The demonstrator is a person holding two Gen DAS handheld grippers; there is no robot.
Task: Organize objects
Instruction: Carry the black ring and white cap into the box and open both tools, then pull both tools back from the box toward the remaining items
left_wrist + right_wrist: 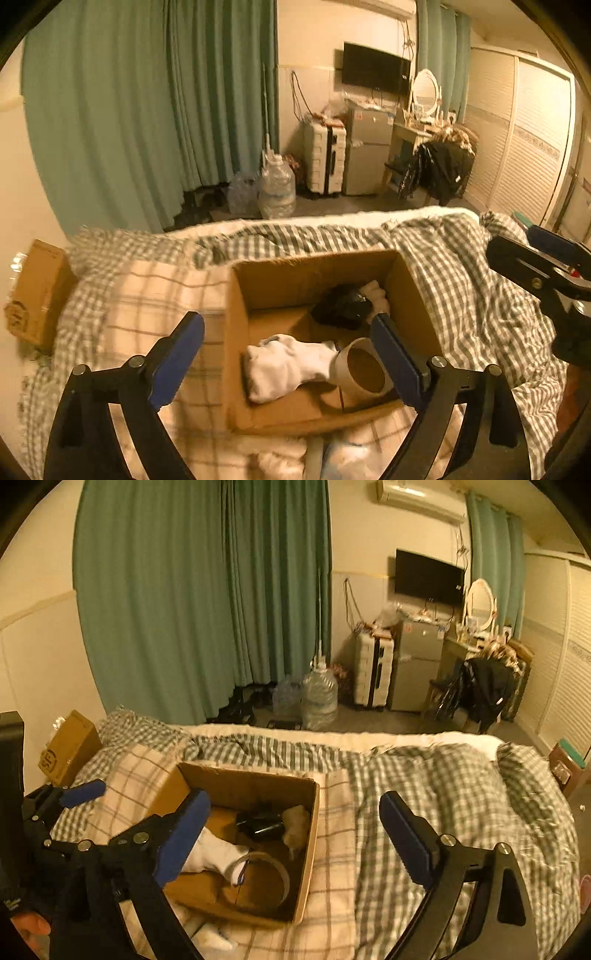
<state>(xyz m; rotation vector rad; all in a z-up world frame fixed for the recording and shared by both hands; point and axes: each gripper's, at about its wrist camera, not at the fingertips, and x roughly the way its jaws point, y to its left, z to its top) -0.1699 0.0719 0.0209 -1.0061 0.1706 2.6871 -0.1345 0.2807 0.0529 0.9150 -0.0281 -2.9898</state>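
Note:
An open cardboard box (236, 332) (314, 830) lies on the bed. Inside it are a white sock (288, 363) (214, 854), a roll of tape (364, 369) (266, 878), a black object (341, 306) (264, 825) and a small light bundle (376, 295) (297, 827). My left gripper (288, 354) is open and empty, its fingers astride the box from above. My right gripper (295, 834) is open and empty above the box's right side; it also shows at the right edge of the left wrist view (543, 273). The left gripper shows at the left of the right wrist view (79, 794).
The bed carries a checked duvet (461, 280) (443, 794) and a plaid pillow (147, 295). A second cardboard box (37, 291) (68, 751) stands by the wall at left. Water jugs (319, 698), a suitcase (373, 672), a fridge and a chair stand beyond the bed.

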